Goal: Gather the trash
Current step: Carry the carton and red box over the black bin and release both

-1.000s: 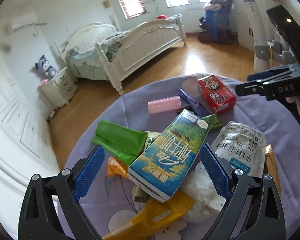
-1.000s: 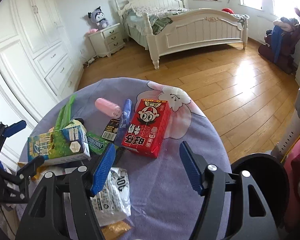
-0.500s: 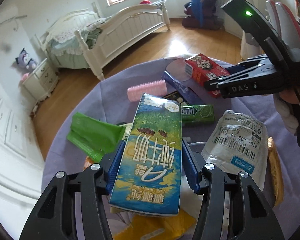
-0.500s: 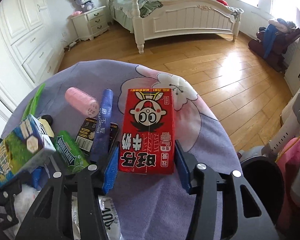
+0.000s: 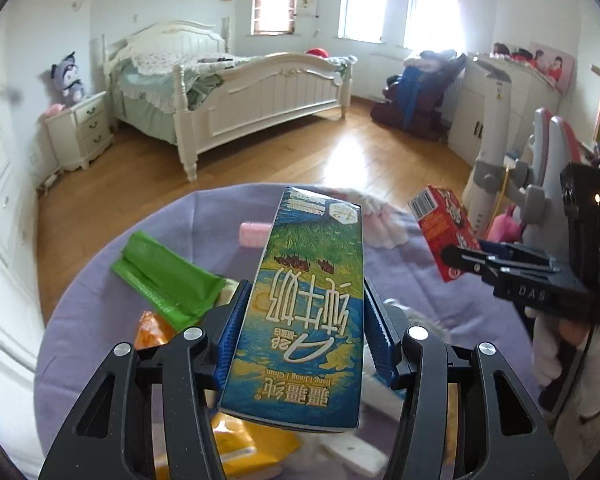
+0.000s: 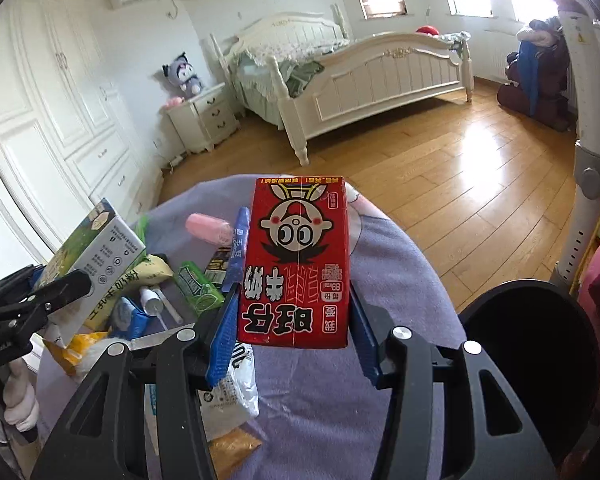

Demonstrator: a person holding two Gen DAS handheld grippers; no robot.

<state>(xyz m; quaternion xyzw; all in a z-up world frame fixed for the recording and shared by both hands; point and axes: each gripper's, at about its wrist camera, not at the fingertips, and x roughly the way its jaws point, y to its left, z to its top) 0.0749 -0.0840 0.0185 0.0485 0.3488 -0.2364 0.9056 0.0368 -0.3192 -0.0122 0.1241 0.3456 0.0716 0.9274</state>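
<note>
My left gripper (image 5: 304, 320) is shut on a blue and green milk carton (image 5: 304, 304) and holds it above the purple round table (image 5: 92, 304). My right gripper (image 6: 292, 320) is shut on a red milk carton (image 6: 296, 260), lifted off the table (image 6: 400, 280). The red carton also shows at the right of the left wrist view (image 5: 440, 232), and the blue-green carton at the left of the right wrist view (image 6: 96, 244). A black trash bin (image 6: 540, 352) stands open at the right, below the table edge.
On the table lie a green wrapper (image 5: 164, 276), a pink roller (image 6: 208, 228), a blue tube (image 6: 238, 244), a green gum pack (image 6: 198, 288), a clear plastic bag (image 6: 232, 392) and yellow wrappers (image 5: 236, 448). A white bed (image 5: 236, 96) stands beyond the wood floor.
Both grippers closed on their cartons and lifted them off the table. The left holds the blue-green carton, the right holds the red one.
</note>
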